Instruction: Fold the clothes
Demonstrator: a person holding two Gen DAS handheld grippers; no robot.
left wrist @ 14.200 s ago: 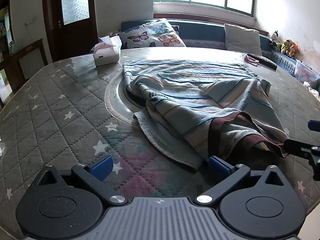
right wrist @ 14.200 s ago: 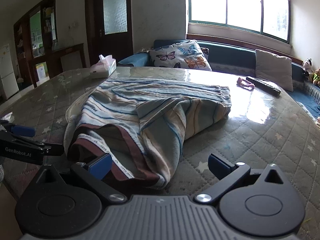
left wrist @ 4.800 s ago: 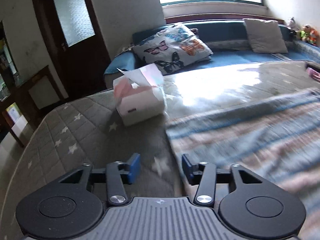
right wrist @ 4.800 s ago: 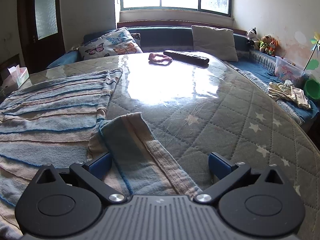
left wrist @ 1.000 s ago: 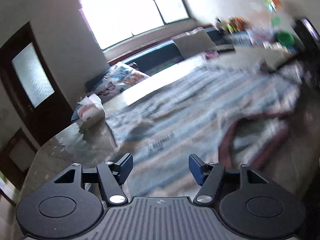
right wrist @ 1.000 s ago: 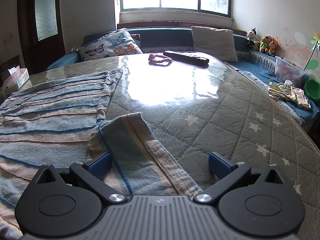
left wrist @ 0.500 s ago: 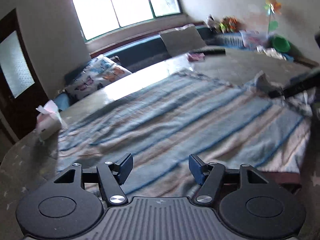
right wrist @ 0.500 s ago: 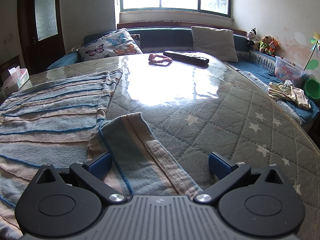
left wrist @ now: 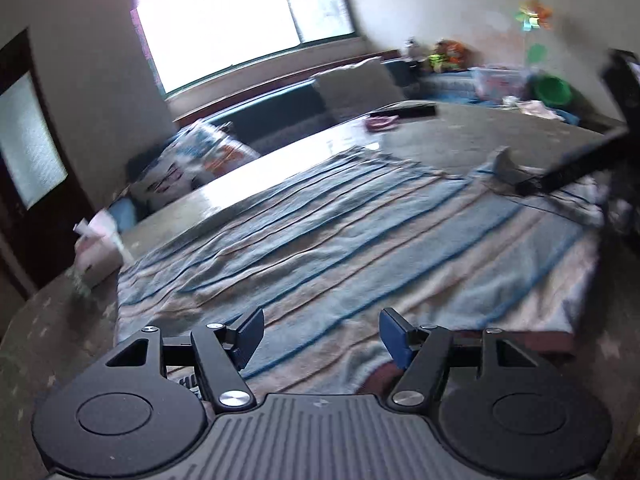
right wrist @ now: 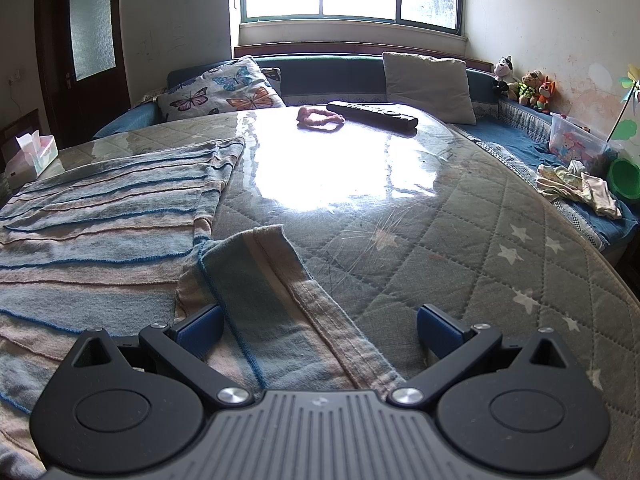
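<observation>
Daylight from a wide window glares off a round table (right wrist: pixel 460 248) covered in grey quilted cloth with white stars under a clear sheet. Spread flat across its left and near part lies the striped garment (right wrist: pixel 100 240), in bands of pale blue and beige with thin blue lines; in the left wrist view, which is blurred, it (left wrist: pixel 360 240) fills the middle of the table, with a dark maroon hem along its near right edge. One sleeve (right wrist: pixel 264 292) runs from the garment's right side toward the far middle of the table.

The right gripper (right wrist: pixel 318 326) sits low over the near end of that sleeve with its jaws wide apart, the cloth lying loose between them and the blue pads not pressing on it. The left gripper (left wrist: pixel 322 334) hovers over the garment's near edge, its jaws parted partway and holding nothing.

At the far side lie a black remote (right wrist: pixel 372 114) and, just beside it, a pink hair tie (right wrist: pixel 320 117). A tissue box (right wrist: pixel 32 156) stands at the far left edge. A butterfly cushion (right wrist: pixel 220 92) rests on the blue sofa beyond.
</observation>
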